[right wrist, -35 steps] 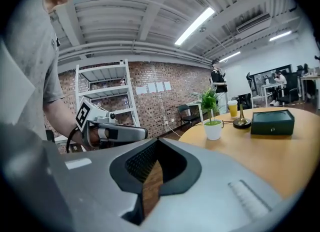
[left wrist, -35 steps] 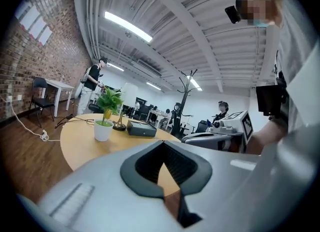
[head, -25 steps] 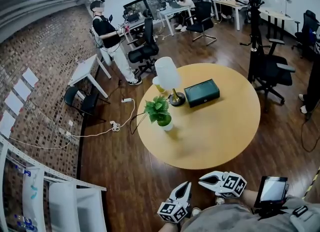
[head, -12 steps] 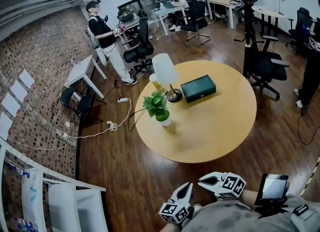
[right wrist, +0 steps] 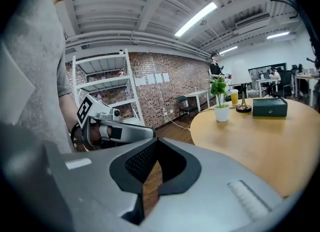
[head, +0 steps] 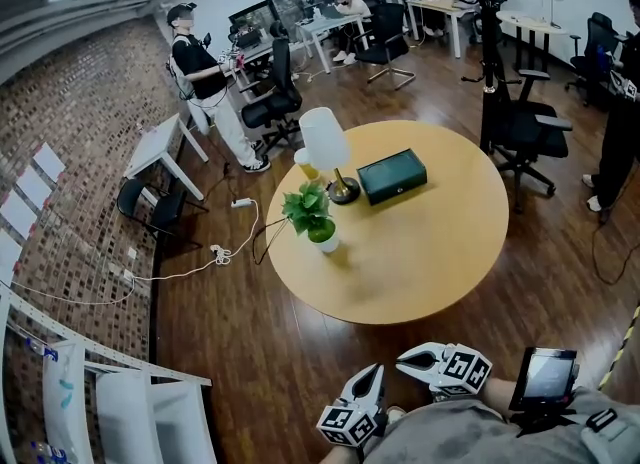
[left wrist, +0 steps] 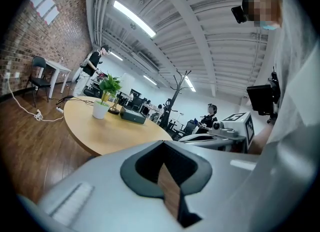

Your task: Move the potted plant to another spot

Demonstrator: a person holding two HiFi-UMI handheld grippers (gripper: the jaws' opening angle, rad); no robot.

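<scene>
the person's arms are cut off at the bottom edge of the head view. a yellow cup (head: 304,164) is half hidden behind the white lamp (head: 325,140). leaves cover part of the plant's pot. the left gripper (head: 374,372) has its jaws pressed together with nothing in them, and so does the right gripper (head: 404,358). the potted plant (head: 316,220) stands on the far left side of the round table (head: 420,252), just beside the lamp and near a green box (head: 392,175). it is well apart from both grippers, which hang past the table's near edge
</scene>
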